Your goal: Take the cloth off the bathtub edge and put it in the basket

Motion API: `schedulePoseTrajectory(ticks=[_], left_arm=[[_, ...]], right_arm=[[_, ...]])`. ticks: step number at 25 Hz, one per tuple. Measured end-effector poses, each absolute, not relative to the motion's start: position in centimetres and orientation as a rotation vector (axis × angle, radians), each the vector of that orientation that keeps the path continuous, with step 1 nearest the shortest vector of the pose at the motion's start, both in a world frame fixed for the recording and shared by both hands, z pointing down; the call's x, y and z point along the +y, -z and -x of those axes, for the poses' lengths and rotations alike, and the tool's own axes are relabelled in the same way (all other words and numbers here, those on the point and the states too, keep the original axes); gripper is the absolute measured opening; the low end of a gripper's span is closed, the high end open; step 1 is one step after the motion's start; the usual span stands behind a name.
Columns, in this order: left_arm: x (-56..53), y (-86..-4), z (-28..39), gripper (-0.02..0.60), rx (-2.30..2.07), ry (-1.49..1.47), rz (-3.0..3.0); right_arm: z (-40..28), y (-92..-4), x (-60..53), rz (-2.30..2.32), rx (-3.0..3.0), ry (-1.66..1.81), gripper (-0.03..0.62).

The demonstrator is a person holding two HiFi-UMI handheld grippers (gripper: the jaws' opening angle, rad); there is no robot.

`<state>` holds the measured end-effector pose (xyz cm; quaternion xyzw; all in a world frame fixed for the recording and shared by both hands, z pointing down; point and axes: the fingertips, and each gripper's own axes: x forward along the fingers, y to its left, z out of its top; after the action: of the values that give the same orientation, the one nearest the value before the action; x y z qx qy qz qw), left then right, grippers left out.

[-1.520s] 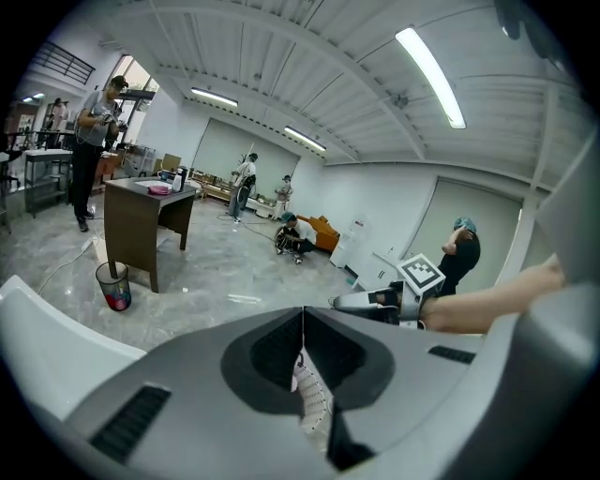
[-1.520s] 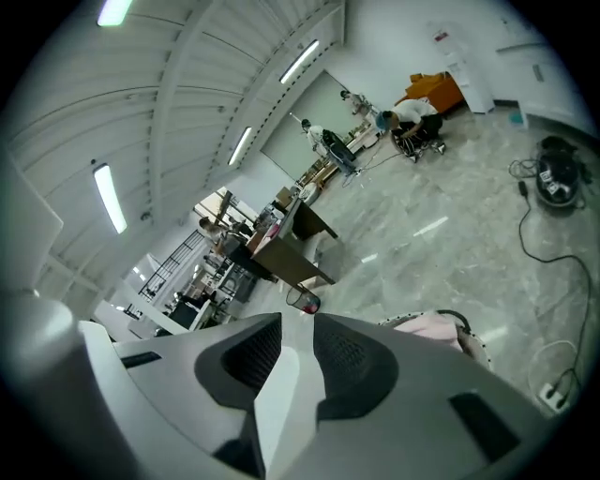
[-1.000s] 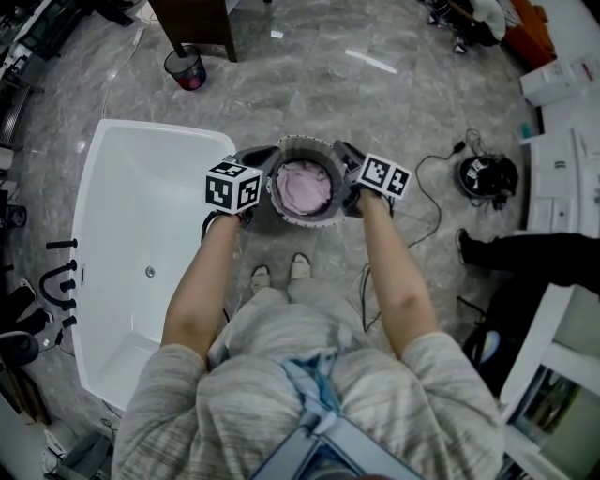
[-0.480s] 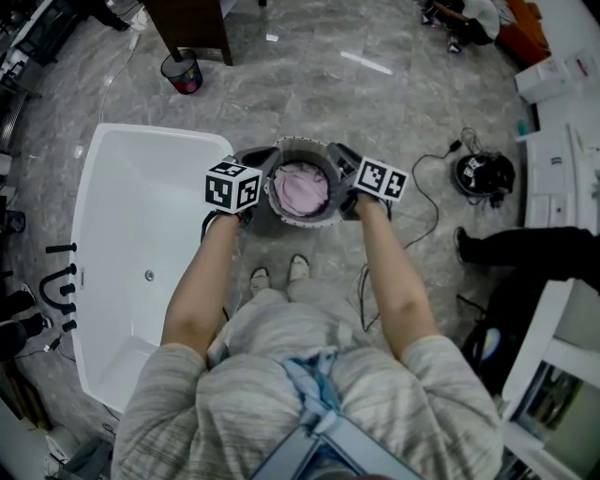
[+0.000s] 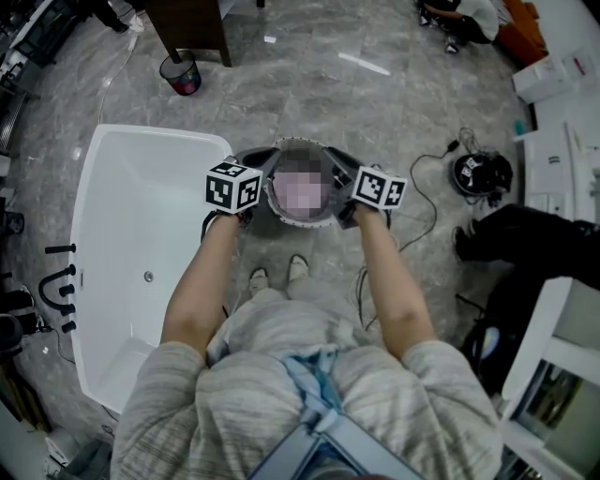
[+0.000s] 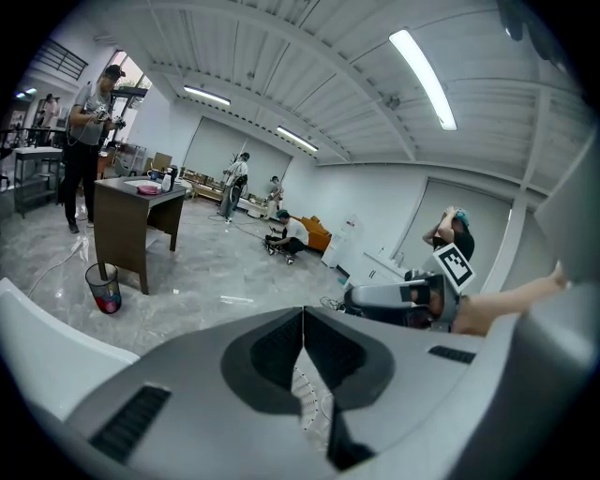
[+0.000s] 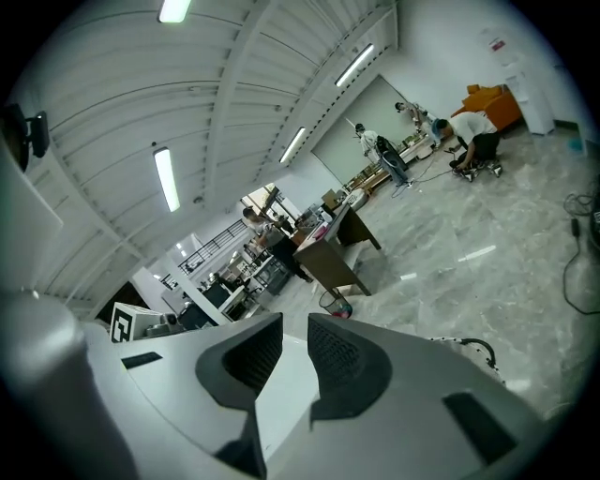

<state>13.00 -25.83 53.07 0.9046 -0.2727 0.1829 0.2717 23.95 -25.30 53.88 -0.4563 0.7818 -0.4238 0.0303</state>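
Note:
The grey round basket (image 5: 298, 221) hangs in front of me between both grippers. Inside it lies the pink cloth (image 5: 302, 192), blurred over in the head view. My left gripper (image 5: 269, 161) is at the basket's left rim. In the left gripper view its tips (image 6: 302, 314) meet, with dotted mesh fabric (image 6: 314, 398) pinched below them. My right gripper (image 5: 337, 157) lies against the right rim. In the right gripper view its jaws (image 7: 295, 323) stand a narrow gap apart, and only the white bathtub (image 7: 281, 375) shows through.
The white bathtub (image 5: 94, 187) stands at the left, with black taps (image 5: 61, 281) beside it. A trash can (image 5: 180, 73) and a dark desk (image 5: 192, 23) are ahead. Cables and a black device (image 5: 483, 173) lie at the right, near a person's legs (image 5: 525, 234).
My right gripper has shifted slightly toward me beside the basket's rim. The left gripper and the basket have kept their place.

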Motion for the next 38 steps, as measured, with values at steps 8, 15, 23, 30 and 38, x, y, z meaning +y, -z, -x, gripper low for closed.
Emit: schedulePoseTrajectory(ticks=[8, 15, 23, 30, 38], left_arm=[[-25.2, -53.3, -12.5, 0.006, -0.732, -0.484, -2.424], [-23.9, -52.8, -12.4, 0.006, -0.709, -0.46, -2.441], [-21.8, -52.1, -12.6, 0.006, -0.684, -0.443, -2.463], [-19.9, -51.8, -12.6, 0.006, -0.672, -0.432, -2.474], [-18.7, -51.5, -12.4, 0.006, -0.671, -0.4, -2.462]], right_arm=[[-22.8, -52.2, -23.6, 1.354, 2.462, 1.253, 0.083], [-21.7, -50.8, -22.0, 1.348, 2.532, 1.185, 0.02], [-21.2, -49.3, -19.9, 1.281, 2.498, 1.183, 0.005], [-20.5, -49.1, -17.6, 1.302, 2.568, 1.144, 0.004], [-20.3, -49.2, -16.1, 1.3, 2.545, 1.122, 0.003]])
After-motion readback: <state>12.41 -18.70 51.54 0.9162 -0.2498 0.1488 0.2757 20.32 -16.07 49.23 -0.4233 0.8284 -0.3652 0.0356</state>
